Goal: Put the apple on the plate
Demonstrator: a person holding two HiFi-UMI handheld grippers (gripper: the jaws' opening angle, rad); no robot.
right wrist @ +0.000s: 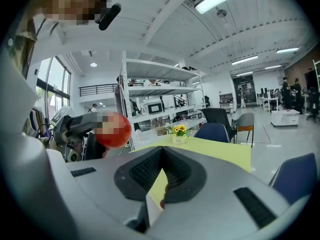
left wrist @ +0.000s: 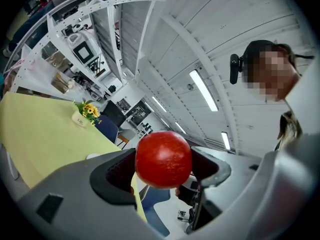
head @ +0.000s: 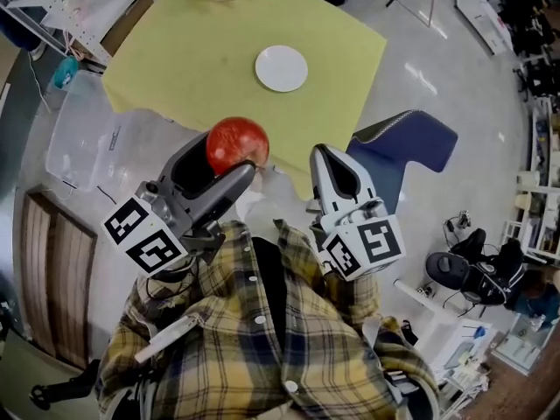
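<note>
Between the jaws of the left gripper [left wrist: 163,170] sat a round red apple [head: 237,144], clamped; the right gripper [right wrist: 161,170] was closed, empty; a round white plate [head: 282,68] lay well apart.

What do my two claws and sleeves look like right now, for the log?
The left claw and right claw match: smooth light grey shells that taper to a point, lined with black ribbed pads. Each carries a white cube with black square markers. The sleeves belong to a yellow and navy plaid shirt with white buttons.
</note>
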